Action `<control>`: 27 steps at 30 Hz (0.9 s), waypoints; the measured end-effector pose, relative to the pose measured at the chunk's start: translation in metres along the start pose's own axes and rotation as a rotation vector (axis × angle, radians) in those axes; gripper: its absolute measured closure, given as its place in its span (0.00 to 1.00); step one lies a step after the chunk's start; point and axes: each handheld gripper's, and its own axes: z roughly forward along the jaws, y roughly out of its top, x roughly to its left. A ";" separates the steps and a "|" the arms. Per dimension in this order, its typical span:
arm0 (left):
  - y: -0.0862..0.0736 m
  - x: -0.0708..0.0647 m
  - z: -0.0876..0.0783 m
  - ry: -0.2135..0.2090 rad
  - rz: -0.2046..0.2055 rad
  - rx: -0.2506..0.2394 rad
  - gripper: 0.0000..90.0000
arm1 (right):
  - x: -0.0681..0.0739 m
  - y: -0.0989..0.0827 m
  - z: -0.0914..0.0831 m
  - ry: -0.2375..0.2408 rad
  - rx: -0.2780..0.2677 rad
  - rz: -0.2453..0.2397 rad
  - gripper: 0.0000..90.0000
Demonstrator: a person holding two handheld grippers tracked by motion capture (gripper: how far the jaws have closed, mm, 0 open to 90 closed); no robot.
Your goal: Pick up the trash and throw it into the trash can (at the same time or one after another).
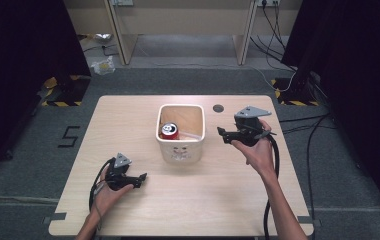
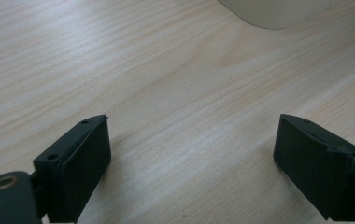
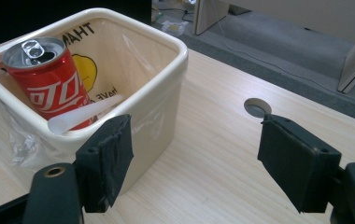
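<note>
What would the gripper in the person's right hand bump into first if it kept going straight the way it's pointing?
Most likely the cream bin. The right gripper has its jaws open and empty, aimed at the bin's near corner, so one jaw would probably meet that wall before reaching the red can inside. Depth is hard to judge, though.

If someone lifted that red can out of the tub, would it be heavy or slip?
The red can has its tab opened, so it is probably light and easily dented. Its smooth round wall may slip between flat pads. It leans inside the cream tub, so once laid down it would likely roll.
</note>
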 end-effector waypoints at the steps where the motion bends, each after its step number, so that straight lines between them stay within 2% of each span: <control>1: 0.000 0.000 0.000 0.000 0.000 0.000 0.11 | -0.001 -0.001 0.000 -0.002 0.000 -0.001 0.29; 16: 0.000 0.000 0.000 0.000 0.000 0.000 0.11 | -0.003 -0.020 -0.008 -0.018 -0.005 0.011 0.29; 27: 0.000 0.000 0.000 0.000 0.000 0.000 0.11 | 0.000 -0.031 -0.013 -0.009 -0.013 0.008 0.29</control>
